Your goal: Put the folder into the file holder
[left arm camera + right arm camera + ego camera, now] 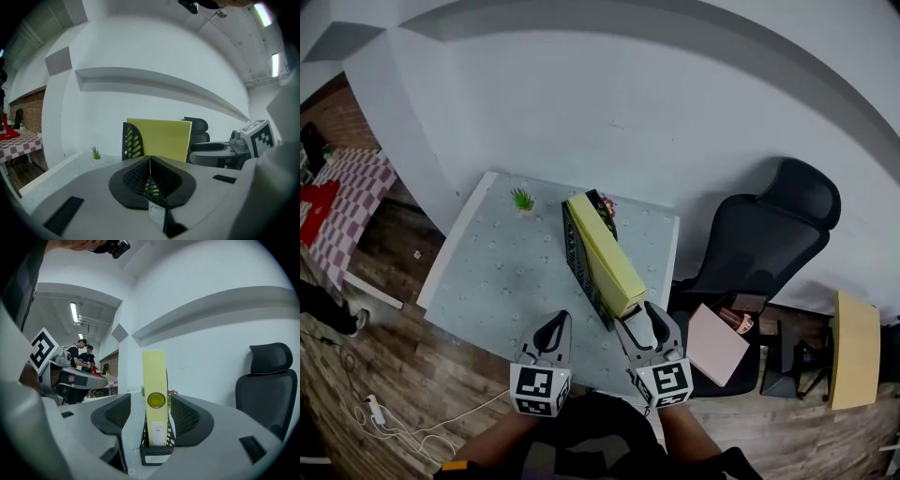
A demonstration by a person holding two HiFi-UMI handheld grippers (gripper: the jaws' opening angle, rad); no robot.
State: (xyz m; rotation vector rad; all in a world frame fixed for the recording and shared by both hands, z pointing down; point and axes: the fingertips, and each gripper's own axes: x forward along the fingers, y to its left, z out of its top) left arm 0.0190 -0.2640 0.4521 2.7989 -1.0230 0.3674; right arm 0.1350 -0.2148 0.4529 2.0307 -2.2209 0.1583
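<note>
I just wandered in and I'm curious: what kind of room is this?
Probably an office or workroom. A black office chair stands beside a pale table, and on that table a yellow folder stands upright in a black file holder.

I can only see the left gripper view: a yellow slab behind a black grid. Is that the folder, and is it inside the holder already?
Observer: Yes. In the right gripper view the yellow folder stands upright inside the black file holder, with its spine facing the camera.
Operator: Is the other gripper holding it?
Observer: No. The right gripper has its jaws apart, one on each side of the folder, and neither touches it.
Operator: Is anything else nearby?
Observer: The head view shows a pink flat thing lying on the seat of the black chair.
</note>
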